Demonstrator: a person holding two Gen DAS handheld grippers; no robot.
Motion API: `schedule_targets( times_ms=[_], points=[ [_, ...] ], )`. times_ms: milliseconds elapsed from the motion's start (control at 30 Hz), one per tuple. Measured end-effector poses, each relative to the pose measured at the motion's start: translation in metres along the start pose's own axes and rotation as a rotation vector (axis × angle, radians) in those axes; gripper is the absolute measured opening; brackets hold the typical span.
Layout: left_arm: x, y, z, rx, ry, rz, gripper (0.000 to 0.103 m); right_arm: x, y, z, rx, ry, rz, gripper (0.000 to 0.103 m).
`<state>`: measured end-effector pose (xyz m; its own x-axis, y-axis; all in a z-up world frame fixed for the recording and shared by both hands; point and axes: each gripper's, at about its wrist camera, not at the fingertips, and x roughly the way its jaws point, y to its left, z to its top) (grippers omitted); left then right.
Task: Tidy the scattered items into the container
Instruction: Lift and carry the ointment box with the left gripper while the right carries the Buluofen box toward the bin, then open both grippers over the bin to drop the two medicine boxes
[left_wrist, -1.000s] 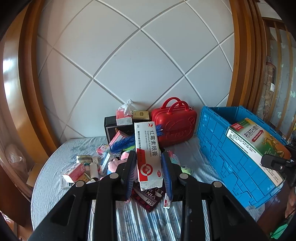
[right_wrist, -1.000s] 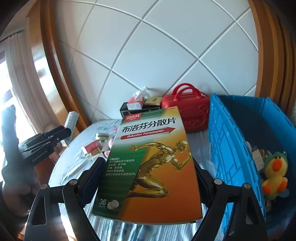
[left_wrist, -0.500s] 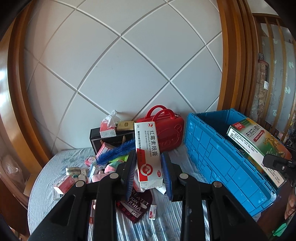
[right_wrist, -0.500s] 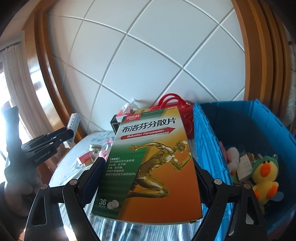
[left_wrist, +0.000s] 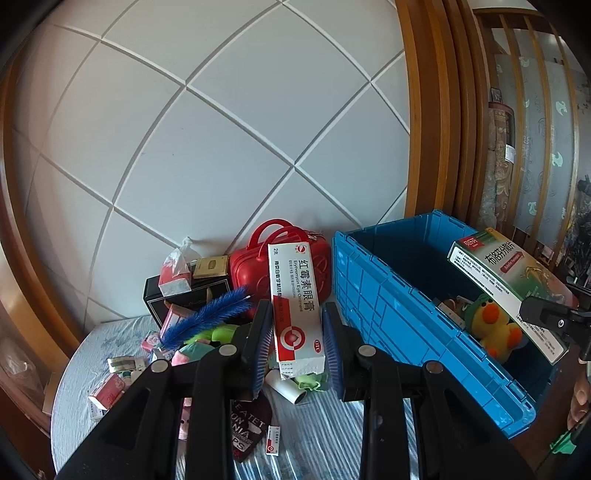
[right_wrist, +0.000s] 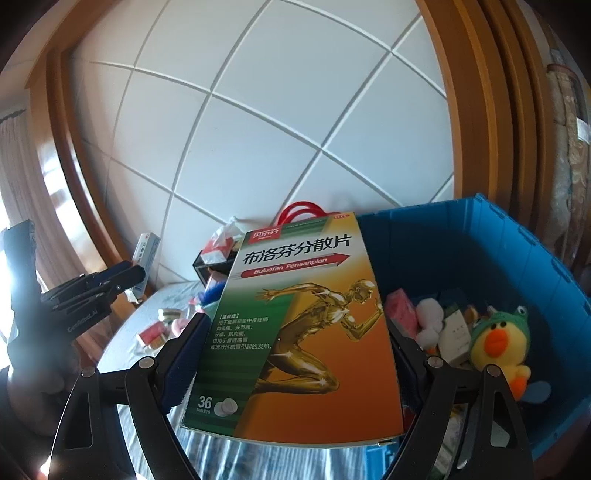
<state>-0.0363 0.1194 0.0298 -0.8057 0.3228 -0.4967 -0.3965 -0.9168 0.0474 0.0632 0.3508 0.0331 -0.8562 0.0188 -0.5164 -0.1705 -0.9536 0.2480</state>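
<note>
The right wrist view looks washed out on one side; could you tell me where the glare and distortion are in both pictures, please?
Right wrist view: strong window glare whitens the far left edge, leaving the left gripper a dark silhouette; the ibuprofen box is sharp. Left wrist view: evenly lit, the ointment box crisp; fisheye bends the wall lines and the blue crate.

Back wall (left_wrist: 229, 155): white padded panels divided by pale diagonal seams into diamonds, framed on both sides by curved brown wooden trim (left_wrist: 432, 110). Right of the trim, wooden slats (left_wrist: 535, 110) stand before a pale patterned curtain (left_wrist: 554, 155). Counter (left_wrist: 317, 435) carries a light blue-grey striped cloth; strong daylight enters at far left in the right wrist view (right_wrist: 14, 206).
</note>
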Motion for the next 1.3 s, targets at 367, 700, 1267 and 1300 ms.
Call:
schedule_targets(
  times_ms=[367,700,1267,1300],
  points=[
    [0.03,-0.051,0.026,0.057,-0.009,-0.063,0.027,-0.006,-0.057,0.004,0.066,-0.018,-0.057,0.087],
    [0.069,-0.107,0.056,0.125,-0.013,-0.133,0.027,-0.005,-0.103,0.008,0.119,-0.03,-0.105,0.087],
    [0.138,-0.207,0.105,0.251,-0.037,-0.261,0.027,0.001,-0.188,0.006,0.233,-0.025,-0.202,0.087],
    [0.141,-0.211,0.107,0.253,-0.036,-0.268,0.027,0.0,-0.192,0.005,0.239,-0.024,-0.208,0.087]
  ],
)
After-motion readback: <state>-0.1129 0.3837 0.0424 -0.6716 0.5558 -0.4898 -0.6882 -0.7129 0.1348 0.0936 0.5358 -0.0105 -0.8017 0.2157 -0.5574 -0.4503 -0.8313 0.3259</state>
